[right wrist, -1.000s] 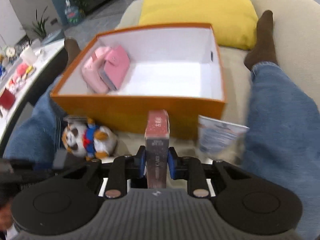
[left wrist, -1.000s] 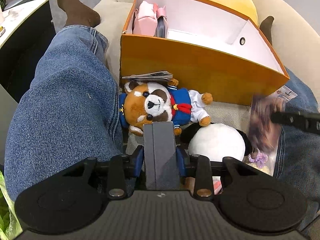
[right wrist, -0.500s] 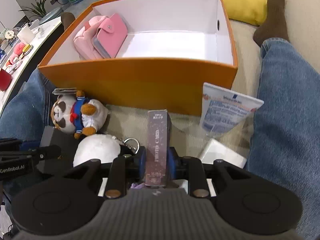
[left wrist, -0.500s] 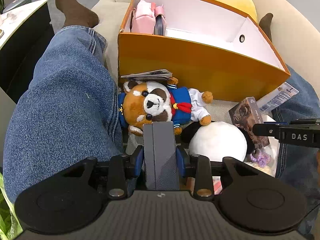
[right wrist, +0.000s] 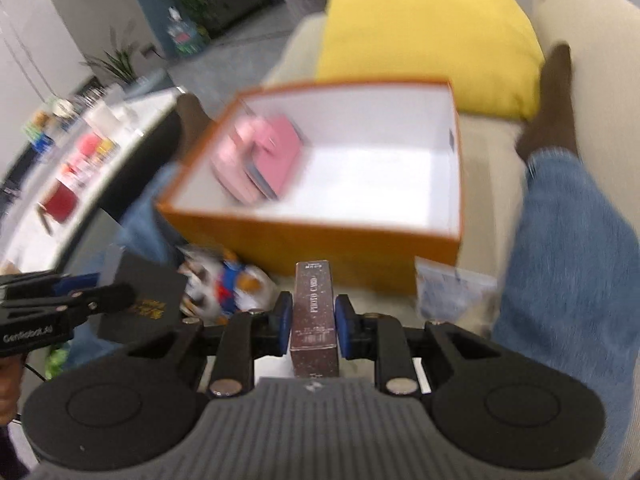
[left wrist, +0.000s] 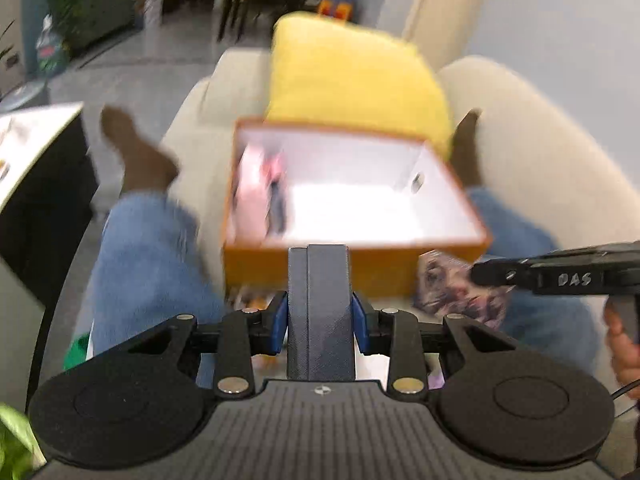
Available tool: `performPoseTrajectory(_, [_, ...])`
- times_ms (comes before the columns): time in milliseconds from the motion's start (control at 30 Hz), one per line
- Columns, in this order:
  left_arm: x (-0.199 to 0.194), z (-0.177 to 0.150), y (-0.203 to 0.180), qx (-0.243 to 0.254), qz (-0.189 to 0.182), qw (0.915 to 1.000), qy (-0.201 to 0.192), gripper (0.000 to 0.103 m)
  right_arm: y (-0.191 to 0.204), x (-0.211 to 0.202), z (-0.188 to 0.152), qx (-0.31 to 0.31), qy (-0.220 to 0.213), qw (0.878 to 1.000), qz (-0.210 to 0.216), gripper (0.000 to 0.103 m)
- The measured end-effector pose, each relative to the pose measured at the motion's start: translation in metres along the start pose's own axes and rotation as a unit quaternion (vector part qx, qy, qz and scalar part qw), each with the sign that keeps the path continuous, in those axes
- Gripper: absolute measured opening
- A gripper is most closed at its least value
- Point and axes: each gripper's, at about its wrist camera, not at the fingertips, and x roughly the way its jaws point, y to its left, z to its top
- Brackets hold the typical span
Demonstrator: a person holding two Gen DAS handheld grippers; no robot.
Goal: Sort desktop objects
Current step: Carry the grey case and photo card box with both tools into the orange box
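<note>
A dark grey textured box point(left wrist: 320, 312) is clamped in the left claw point(left wrist: 320, 314), a brown photo-card box point(right wrist: 314, 312) in the right claw point(right wrist: 314, 316). The orange cardboard box point(right wrist: 320, 240) lies at twelve o'clock. Either load could be knocked against its near wall or each other.

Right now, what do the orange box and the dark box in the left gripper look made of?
Orange box: likely cardboard, matte orange outside, white inside, with thin straight walls. Dark box in the left gripper: probably textured card or leatherette, judging by its faint grain.

Dark box point(left wrist: 320, 304), photo-card box point(right wrist: 315, 312) upright, gripped.
</note>
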Motion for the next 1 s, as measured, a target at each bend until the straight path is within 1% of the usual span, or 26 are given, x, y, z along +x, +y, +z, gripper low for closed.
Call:
performPoseTrajectory(100, [0.001,0.035,-0.005,0.012,-0.025,0.9994,-0.021,0.038,0.003,-0.006,0.023,0.003,-0.025,0.999,0.022,0.024])
performPoseTrajectory(167, [0.015,0.060,-0.007,0.013,-0.030,0.9991,-0.026,0.038,0.004,-0.003,0.041,0.006,-0.042,0.999,0.027,0.024])
performPoseTrajectory(200, [0.025,0.071,-0.007,0.014,-0.033,0.9991,-0.022,0.037,0.004,0.001,0.050,0.010,-0.048,0.998,0.028,0.024])
performPoseTrajectory(300, [0.071,0.102,-0.001,-0.001,-0.036,0.9992,0.016,0.037,-0.001,0.026,0.078,0.028,-0.053,0.998,0.027,0.024])
performPoseTrajectory(400, [0.121,0.121,0.005,-0.003,-0.010,0.9989,0.047,0.037,-0.011,0.065,0.100,0.047,-0.040,0.998,0.013,0.024])
performPoseTrajectory(533, [0.178,0.132,0.016,-0.006,0.009,0.9969,0.078,0.037,-0.025,0.121,0.119,0.065,-0.018,0.998,-0.008,0.024])
performPoseTrajectory(667, [0.211,0.136,0.023,0.000,0.030,0.9957,0.087,0.037,-0.038,0.160,0.131,0.094,-0.007,0.996,-0.006,0.024])
performPoseTrajectory(733, [0.226,0.136,0.025,-0.001,0.030,0.9950,0.096,0.037,-0.042,0.171,0.132,0.104,-0.008,0.995,-0.007,0.024])
performPoseTrajectory(833, [0.236,0.133,0.022,0.006,0.038,0.9943,0.100,0.037,-0.048,0.185,0.134,0.115,-0.012,0.993,0.000,0.024])
performPoseTrajectory(900, [0.239,0.131,0.021,0.009,0.046,0.9945,0.093,0.037,-0.051,0.194,0.133,0.125,-0.007,0.992,0.007,0.024])
performPoseTrajectory(1000, [0.243,0.132,0.024,0.001,0.047,0.9945,0.093,0.037,-0.058,0.201,0.132,0.142,-0.006,0.990,0.018,0.024])
